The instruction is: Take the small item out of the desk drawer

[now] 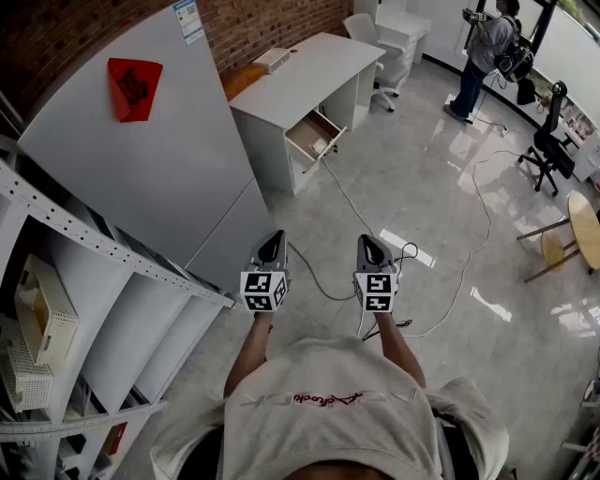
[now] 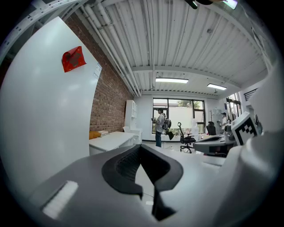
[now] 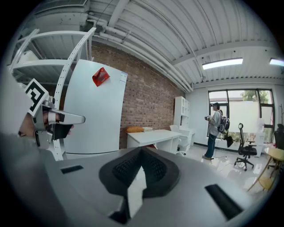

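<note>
Up close, the black ribbed fingers (image 2: pixel 125 165) of the left gripper (image 1: pixel 272 246) meet at their tips. Only a thin wedge of pale floor shows between them lower down, and they hold nothing. The fingers (image 3: pixel 156 170) of the right gripper (image 1: pixel 371 247) stand the same way, tips together and empty. The 2 grippers are held side by side, a little apart, in front of the person's chest and above the glossy grey floor (image 1: pixel 422 187). Both point toward the far end of the room. A thin cable (image 1: pixel 349 195) lies across the floor ahead of them.

Well beyond the grippers, a white desk (image 1: pixel 300 66) stands against a brick wall (image 1: pixel 272 19). Its drawer (image 1: pixel 312 136) stands open toward the room and looks brown inside. The small item cannot be made out in it from this far off, and neither gripper is near the drawer. On the tabletop lies a flat white box (image 1: pixel 272 59), and an orange thing (image 1: pixel 242 80) sits at the end nearest the wall.

To the left of the grippers rises a tall white cabinet (image 1: pixel 141 159) with a red tag (image 1: pixel 134 87) on its side. Nearer still is a metal shelf rack (image 1: pixel 94 309) carrying white baskets (image 1: pixel 42 309). At the far end of the room, another person with a backpack (image 1: pixel 487 42) stands by the windows. A black office chair (image 1: pixel 551 141) is near that person, and a round wooden table (image 1: pixel 583 225) shows at the right edge.
</note>
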Motion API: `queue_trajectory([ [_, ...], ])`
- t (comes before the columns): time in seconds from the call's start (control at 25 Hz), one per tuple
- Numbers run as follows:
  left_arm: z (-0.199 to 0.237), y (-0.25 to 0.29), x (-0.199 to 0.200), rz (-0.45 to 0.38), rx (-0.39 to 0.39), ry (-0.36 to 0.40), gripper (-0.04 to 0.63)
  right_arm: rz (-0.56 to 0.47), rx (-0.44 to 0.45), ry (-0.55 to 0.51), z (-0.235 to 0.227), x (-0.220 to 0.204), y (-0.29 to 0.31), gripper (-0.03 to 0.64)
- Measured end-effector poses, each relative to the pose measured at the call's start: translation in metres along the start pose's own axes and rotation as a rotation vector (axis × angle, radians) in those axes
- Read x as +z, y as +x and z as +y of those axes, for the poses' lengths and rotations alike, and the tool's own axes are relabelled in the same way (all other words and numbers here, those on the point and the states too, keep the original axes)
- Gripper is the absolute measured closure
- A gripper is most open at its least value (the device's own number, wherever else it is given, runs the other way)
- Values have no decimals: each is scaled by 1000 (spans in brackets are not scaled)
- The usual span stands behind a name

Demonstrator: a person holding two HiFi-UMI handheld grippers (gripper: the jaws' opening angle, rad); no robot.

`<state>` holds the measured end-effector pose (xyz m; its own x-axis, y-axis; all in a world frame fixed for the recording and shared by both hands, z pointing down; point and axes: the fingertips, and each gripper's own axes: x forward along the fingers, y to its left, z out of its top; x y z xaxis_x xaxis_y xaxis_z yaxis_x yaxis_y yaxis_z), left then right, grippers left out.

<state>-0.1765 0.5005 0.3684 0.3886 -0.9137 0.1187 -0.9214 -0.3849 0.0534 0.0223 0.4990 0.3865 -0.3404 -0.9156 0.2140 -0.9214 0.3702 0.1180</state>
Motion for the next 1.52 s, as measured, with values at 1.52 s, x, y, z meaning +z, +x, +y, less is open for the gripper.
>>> queue_trajectory([
  [1.52, -61, 37, -20, 37, 39, -6, 586, 15, 103, -24, -56, -24, 4, 604],
])
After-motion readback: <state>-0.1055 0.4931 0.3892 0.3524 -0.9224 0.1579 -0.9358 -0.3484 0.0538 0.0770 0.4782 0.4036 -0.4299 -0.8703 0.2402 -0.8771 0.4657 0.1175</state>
